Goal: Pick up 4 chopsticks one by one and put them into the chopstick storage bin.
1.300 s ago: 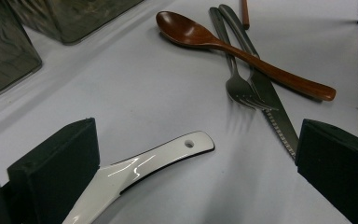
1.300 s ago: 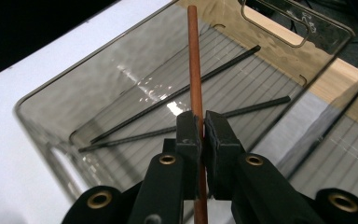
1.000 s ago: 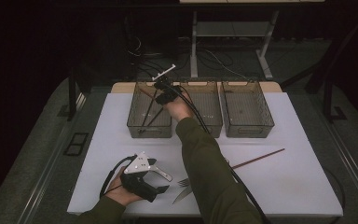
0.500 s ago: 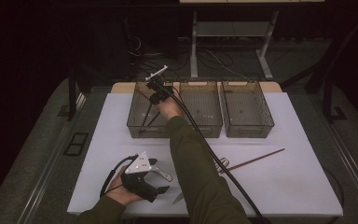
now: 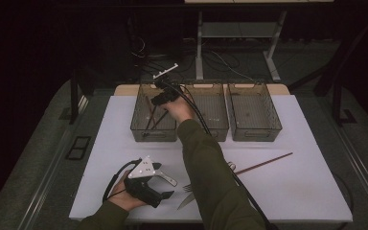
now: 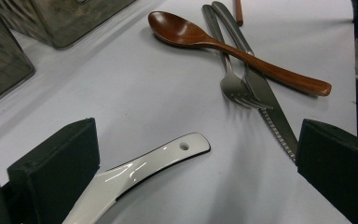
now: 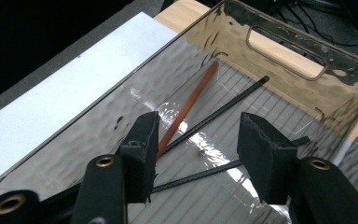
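Taking the left bin [image 5: 154,115] of the three clear bins as the landmark: nearest the person, well short of that bin and by the table's [image 5: 306,191] front edge, the left gripper [image 6: 196,154] lies low over the white surface. Its jaws stand wide apart and pinch nothing; a white glossy handle [image 6: 144,165] with a small hole at its tip lies between them on the table. Just beyond it, on the side away from the bin, a fork [image 6: 230,79] and a serrated knife [image 6: 265,102] lie side by side, with a wooden spoon [image 6: 233,49] crossed over both.

Farther off, the right gripper [image 7: 198,154] hangs over the left bin, tilted down into it. Its jaws have just been opening and now stand about half apart, with nothing pressed between the pads. Below them, on the bin's ribbed floor, lie a reddish-brown chopstick [image 7: 189,102] and two black chopsticks [image 7: 223,112]. To the right of the bin and nearer the person, another brown chopstick [image 5: 263,163] lies alone on the table.
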`<state>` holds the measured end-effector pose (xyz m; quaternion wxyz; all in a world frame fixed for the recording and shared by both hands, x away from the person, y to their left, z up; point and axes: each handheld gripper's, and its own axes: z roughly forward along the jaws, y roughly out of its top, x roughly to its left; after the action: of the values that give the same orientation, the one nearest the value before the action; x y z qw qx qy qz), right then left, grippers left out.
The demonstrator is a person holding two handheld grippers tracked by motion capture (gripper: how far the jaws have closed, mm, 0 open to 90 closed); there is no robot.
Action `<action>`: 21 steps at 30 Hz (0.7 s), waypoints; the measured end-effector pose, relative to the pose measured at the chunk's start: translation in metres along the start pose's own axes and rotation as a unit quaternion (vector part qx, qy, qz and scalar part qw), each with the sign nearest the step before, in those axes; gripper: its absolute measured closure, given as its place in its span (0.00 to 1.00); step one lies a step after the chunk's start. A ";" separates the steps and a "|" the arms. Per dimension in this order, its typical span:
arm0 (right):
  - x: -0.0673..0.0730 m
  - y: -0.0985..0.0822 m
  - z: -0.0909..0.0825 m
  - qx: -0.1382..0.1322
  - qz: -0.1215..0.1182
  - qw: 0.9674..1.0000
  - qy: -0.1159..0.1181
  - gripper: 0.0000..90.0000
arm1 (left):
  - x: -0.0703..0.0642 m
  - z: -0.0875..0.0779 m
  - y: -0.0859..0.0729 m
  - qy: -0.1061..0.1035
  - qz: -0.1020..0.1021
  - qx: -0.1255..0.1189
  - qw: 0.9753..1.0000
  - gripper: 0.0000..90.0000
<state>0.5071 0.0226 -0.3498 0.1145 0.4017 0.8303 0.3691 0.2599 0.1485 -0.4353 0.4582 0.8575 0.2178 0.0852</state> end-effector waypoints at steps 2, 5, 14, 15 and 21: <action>-0.002 -0.002 -0.004 0.001 0.002 1.000 0.004 0.52 | 0.000 0.000 0.000 0.000 -0.001 -0.001 1.000 0.00; -0.002 -0.007 -0.010 -0.003 -0.002 1.000 0.019 0.52 | 0.000 0.000 0.000 -0.001 0.000 -0.002 1.000 0.00; -0.002 -0.025 -0.032 -0.013 -0.033 0.999 0.041 0.44 | 0.001 -0.001 -0.001 -0.002 -0.005 -0.004 1.000 0.00; -0.003 -0.027 -0.036 -0.015 -0.038 0.998 0.042 0.43 | 0.001 -0.002 -0.001 -0.002 -0.007 -0.005 1.000 0.00; -0.009 -0.048 -0.064 -0.037 -0.053 0.996 0.054 0.41 | 0.002 -0.003 -0.003 0.001 -0.015 -0.009 1.000 0.00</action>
<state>0.4541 -0.0365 -0.3398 0.1034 0.3321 0.8409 0.4146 0.2599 0.1536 -0.4363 0.4666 0.8501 0.2303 0.0811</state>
